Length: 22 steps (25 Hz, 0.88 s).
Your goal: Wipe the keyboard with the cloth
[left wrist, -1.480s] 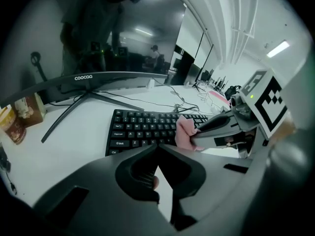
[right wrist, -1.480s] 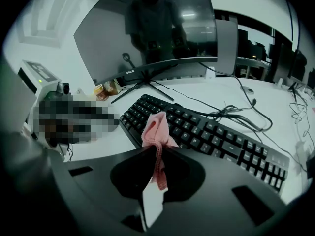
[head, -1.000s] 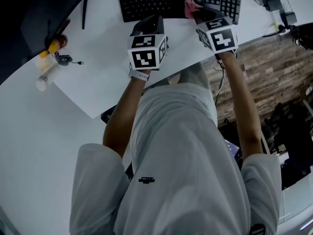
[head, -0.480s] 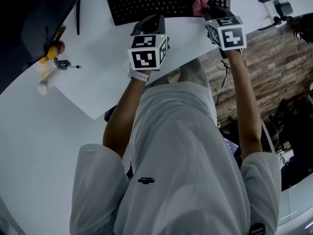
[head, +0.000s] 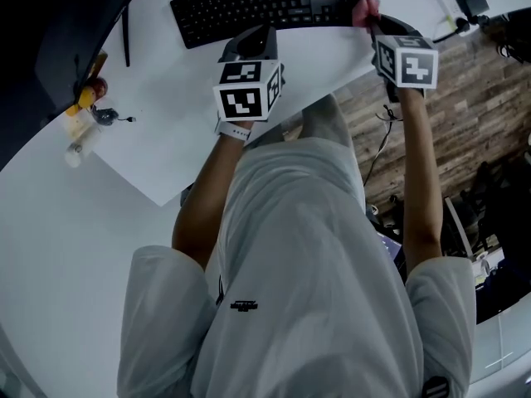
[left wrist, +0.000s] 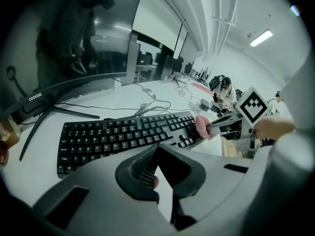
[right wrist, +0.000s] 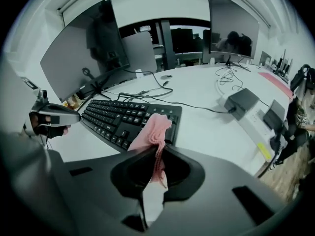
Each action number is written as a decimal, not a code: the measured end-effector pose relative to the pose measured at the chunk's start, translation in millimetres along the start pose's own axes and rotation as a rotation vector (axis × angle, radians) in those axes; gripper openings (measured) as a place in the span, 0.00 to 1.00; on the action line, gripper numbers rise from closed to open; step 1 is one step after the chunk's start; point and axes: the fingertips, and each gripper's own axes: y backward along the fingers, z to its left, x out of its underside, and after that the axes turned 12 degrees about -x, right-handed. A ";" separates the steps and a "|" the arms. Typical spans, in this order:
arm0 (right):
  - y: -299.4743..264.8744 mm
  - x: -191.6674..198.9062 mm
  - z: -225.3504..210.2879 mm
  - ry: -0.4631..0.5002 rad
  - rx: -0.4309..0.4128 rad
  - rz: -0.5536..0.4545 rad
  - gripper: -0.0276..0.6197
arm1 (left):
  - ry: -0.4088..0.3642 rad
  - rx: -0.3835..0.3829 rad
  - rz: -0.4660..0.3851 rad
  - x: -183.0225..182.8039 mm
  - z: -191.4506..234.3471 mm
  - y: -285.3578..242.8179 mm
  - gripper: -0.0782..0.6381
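Notes:
- We hold pink cloth [head: 362, 8] in right gripper [right wrist: 156, 150]. Jaws pinch it tight, and loose part sticks out front.
- Cloth is at right end of keyboard [head: 265, 5], by near edge. We can't tell if it touches keys.
- Keyboard lies long way left to right on desk [head: 166, 106], so keys run off left from cloth.
- We think next wipe must go left.
- Left gripper [left wrist: 158, 147] has jaws together, nothing inside. It hovers near middle of keyboard's near edge.
- Right gripper is closer to the job.
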 end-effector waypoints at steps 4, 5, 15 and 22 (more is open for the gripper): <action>-1.0 19.5 -31.2 -0.057 0.013 -0.040 0.10 | -0.010 0.006 -0.004 -2.1 -4.4 1.1 0.14; 2.7 20.7 -36.8 -0.062 0.032 -0.036 0.10 | -0.011 0.007 -0.006 -2.7 -5.0 1.8 0.14; 28.1 31.3 -51.3 -0.084 0.144 -0.002 0.10 | -0.014 0.003 -0.025 -8.6 -1.3 16.5 0.14; 17.7 38.7 -23.0 -0.124 0.106 0.001 0.10 | 0.005 -0.004 -0.036 -8.0 5.5 31.4 0.14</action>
